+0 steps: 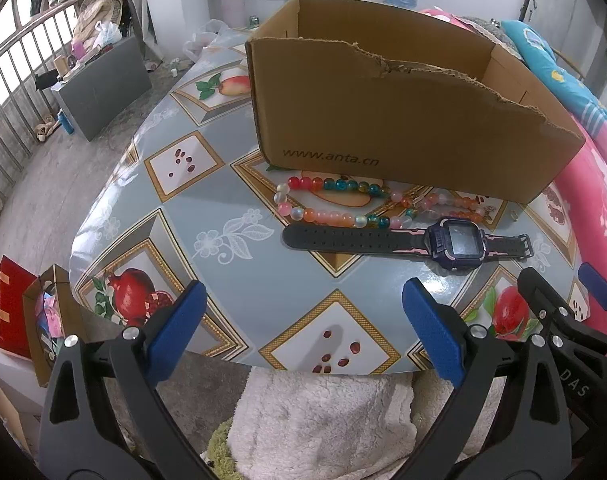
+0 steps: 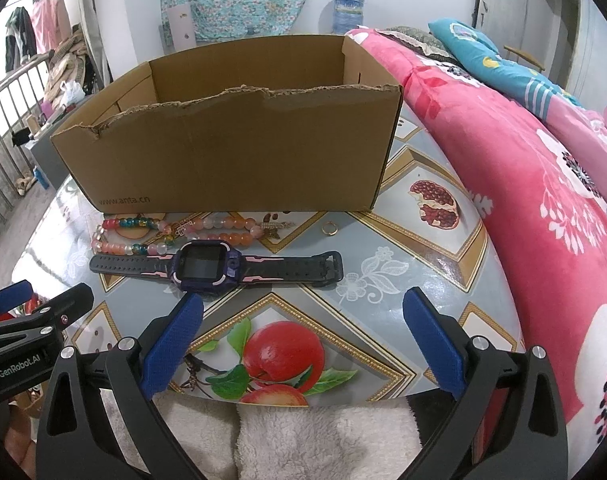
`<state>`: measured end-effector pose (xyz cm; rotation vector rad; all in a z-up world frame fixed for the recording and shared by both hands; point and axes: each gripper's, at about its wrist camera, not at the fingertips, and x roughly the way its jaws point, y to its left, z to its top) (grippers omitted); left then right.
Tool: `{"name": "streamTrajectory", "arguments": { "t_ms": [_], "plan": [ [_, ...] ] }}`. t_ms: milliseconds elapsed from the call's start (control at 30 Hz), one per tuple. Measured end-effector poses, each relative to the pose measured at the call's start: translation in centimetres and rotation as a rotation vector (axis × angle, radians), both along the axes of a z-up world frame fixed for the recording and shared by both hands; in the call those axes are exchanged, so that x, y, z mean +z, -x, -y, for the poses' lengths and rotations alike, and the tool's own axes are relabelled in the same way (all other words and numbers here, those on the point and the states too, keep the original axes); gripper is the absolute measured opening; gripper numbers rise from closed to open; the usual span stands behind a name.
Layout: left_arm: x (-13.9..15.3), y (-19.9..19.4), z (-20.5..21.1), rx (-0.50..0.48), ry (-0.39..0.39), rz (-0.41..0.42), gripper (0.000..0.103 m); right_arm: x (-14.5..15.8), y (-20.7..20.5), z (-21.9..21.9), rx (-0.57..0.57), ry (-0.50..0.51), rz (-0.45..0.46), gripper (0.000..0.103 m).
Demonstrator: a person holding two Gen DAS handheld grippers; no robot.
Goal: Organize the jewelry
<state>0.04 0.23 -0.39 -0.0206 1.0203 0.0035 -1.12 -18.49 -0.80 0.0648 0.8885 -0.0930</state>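
An open cardboard box (image 1: 403, 120) (image 2: 231, 160) stands on the patterned table. In front of it lie a multicolour bead bracelet (image 1: 323, 200) (image 2: 135, 236), a pink-orange bead bracelet (image 1: 455, 202) (image 2: 231, 230) and a small gold ring (image 2: 330, 228). Nearer me lies a dark purple smartwatch (image 1: 457, 242) (image 2: 201, 266), strap stretched flat. My left gripper (image 1: 303, 328) is open near the table's front edge, left of the watch. My right gripper (image 2: 303, 336) is open too, just right of the watch face, nothing between its fingers. Each gripper shows in the other's view: right (image 1: 563, 312), left (image 2: 31, 312).
A pink flowered quilt (image 2: 543, 184) on a bed borders the table on the right. A white fluffy cloth (image 1: 323, 420) lies below the table's front edge. Bags (image 1: 23, 312) sit on the floor at left, with a grey cabinet (image 1: 103, 84) and railing beyond.
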Motion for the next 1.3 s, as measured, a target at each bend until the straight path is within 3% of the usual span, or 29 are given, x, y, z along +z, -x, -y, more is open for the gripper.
{"name": "streamTrajectory", "arguments": {
  "t_ms": [1300],
  "plan": [
    [-0.56, -0.12, 0.01, 0.006, -0.013, -0.013, 0.095, 0.1, -0.15, 0.75, -0.007, -0.003, -0.002, 0.098]
  ]
}}
